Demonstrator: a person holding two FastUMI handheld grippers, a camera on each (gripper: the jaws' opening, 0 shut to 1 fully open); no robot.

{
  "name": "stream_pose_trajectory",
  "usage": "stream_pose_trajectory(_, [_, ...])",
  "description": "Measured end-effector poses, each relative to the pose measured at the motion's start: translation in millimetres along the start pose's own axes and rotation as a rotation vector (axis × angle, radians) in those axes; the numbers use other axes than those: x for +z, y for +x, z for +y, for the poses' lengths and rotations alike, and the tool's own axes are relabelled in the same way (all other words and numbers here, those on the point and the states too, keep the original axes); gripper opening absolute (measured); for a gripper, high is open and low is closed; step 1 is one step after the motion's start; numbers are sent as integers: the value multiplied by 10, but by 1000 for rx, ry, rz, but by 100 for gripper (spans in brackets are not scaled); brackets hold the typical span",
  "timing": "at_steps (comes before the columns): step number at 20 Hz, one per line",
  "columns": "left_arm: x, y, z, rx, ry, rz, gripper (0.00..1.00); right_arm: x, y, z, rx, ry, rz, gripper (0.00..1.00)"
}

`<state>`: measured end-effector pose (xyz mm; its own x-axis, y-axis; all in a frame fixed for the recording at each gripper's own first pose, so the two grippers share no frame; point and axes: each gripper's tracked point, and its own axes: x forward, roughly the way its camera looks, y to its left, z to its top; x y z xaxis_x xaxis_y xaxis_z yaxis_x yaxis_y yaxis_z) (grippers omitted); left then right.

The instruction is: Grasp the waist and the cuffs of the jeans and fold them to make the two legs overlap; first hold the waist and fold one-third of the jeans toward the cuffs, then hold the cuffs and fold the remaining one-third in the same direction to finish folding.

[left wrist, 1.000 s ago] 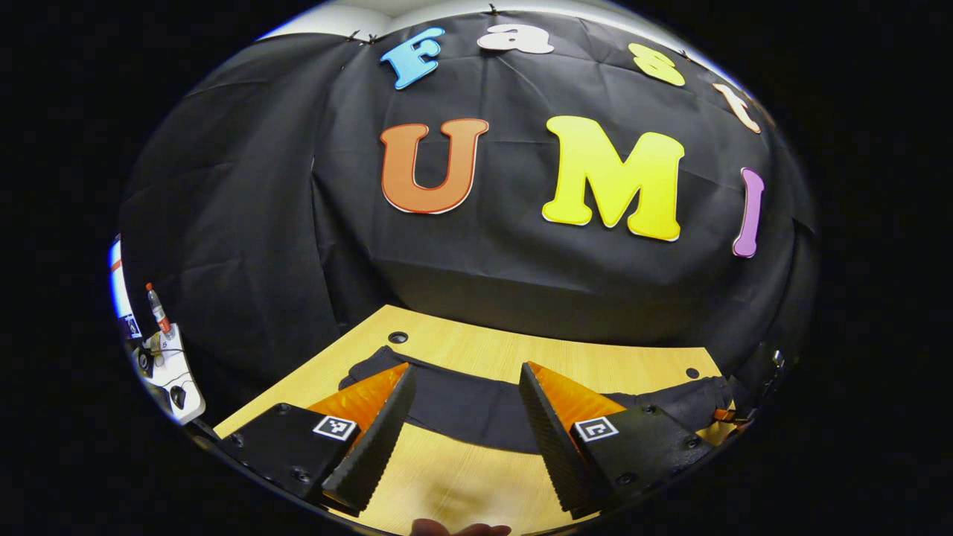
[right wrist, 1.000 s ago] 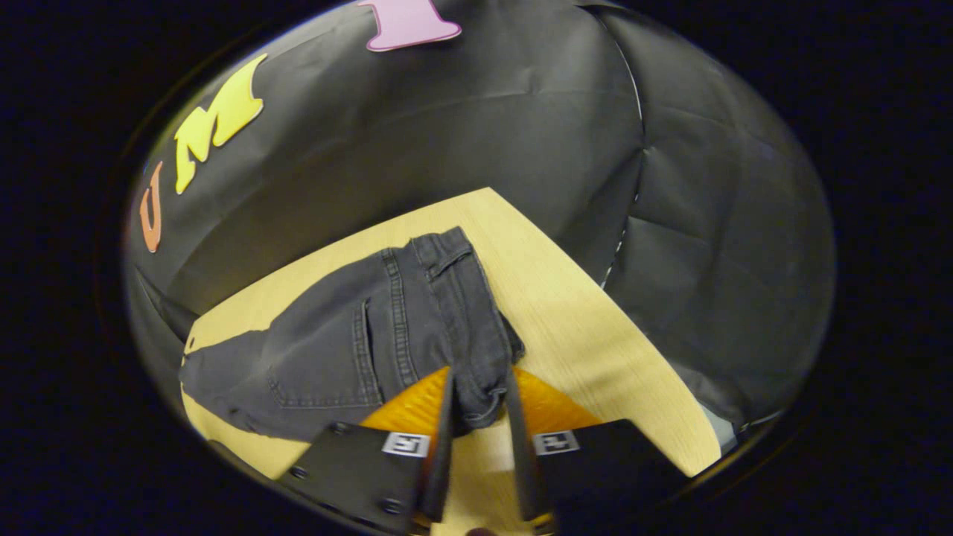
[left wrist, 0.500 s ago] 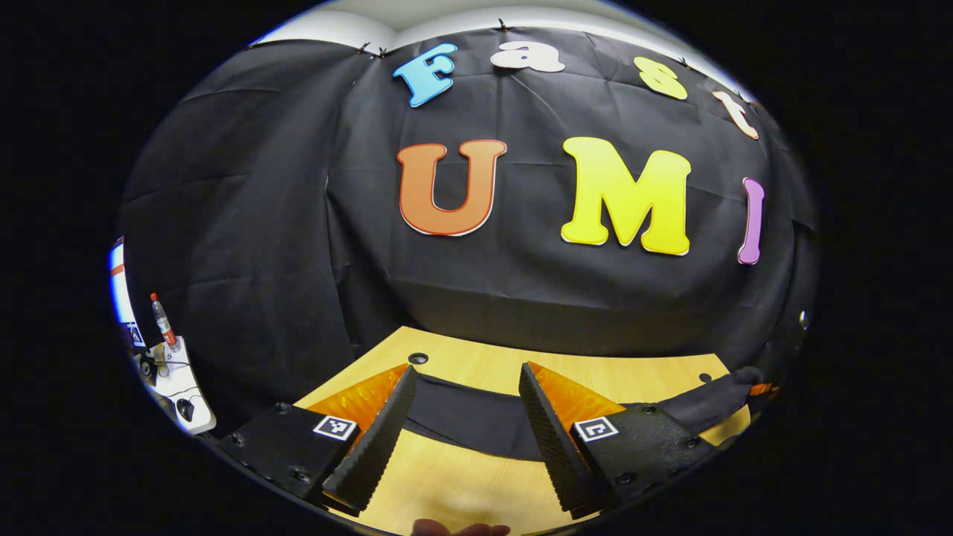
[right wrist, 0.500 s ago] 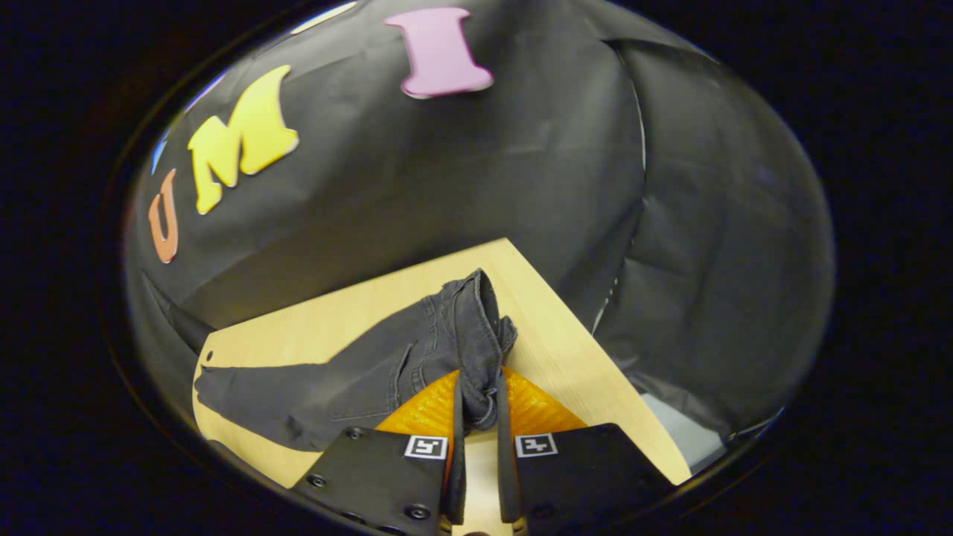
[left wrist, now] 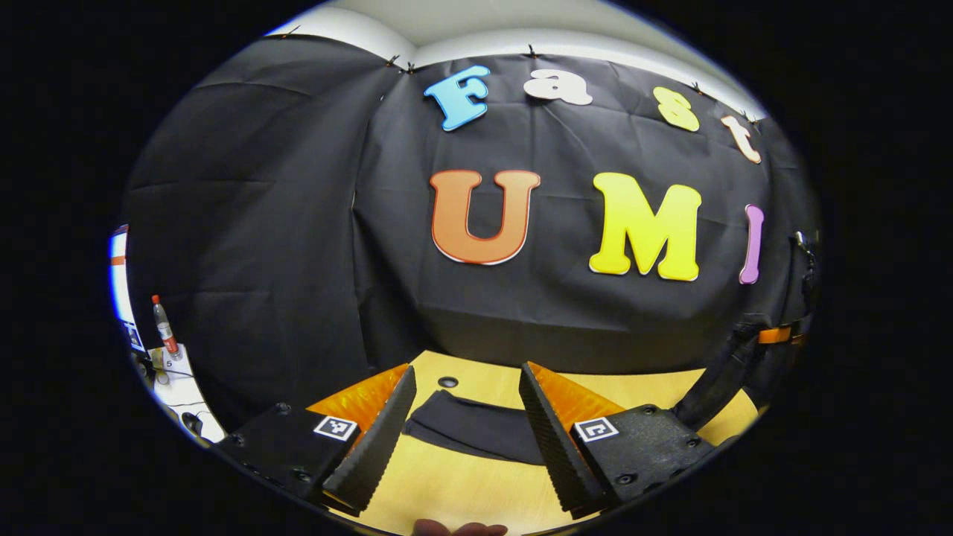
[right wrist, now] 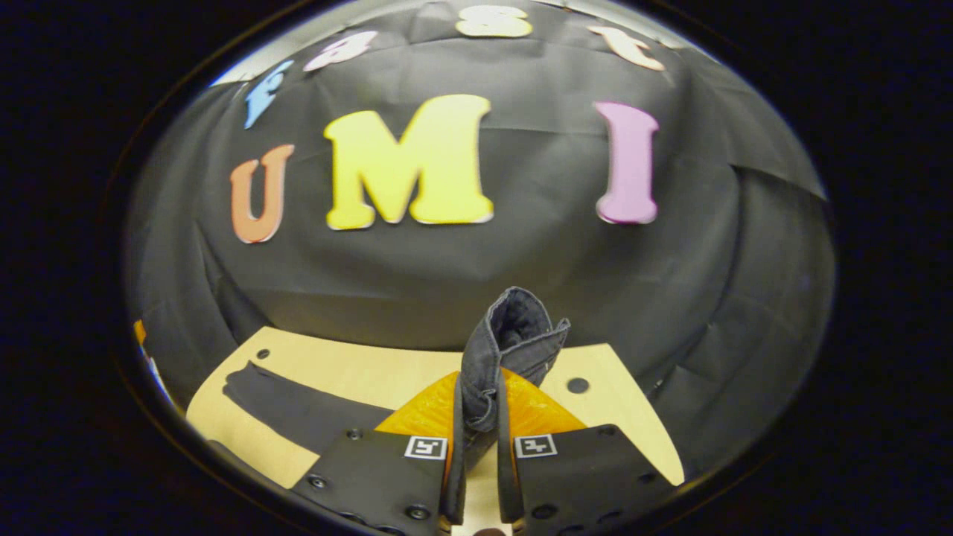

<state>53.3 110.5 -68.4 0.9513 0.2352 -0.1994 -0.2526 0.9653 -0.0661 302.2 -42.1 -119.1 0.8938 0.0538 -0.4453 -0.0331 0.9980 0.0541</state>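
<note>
Dark grey jeans lie on a light wooden table. My right gripper is shut on the waist, which stands up bunched above its fingers, lifted off the table. One leg trails flat on the wood to the left. In the left gripper view my left gripper is open just above the table, with a jeans leg lying flat between and beyond its fingers, untouched. At the far right a strip of the jeans rises off the table.
The black cloth wall closes off the table's far edge. The tabletop has small round holes. A bottle stands on a white stand beyond the left edge. A fingertip of a hand shows at the bottom.
My right gripper has raised the waist off the table and swung round to face the wall; the cloth now stands bunched upright. The left gripper view has tilted upward, its fingers still open.
</note>
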Motion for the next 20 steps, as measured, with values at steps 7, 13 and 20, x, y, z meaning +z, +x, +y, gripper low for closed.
stream_pose_trajectory(7, [-154,-67,799,57,-19,44,90,-564,471,2017,139,-187,51,19])
stream_pose_trajectory(13, [-205,-182,1243,95,-48,45,90,-1640,1021,2861,153,-357,198,19])
stream_pose_trajectory(20, [-386,-135,1362,97,-90,93,90,-2333,1078,3205,223,-424,299,34])
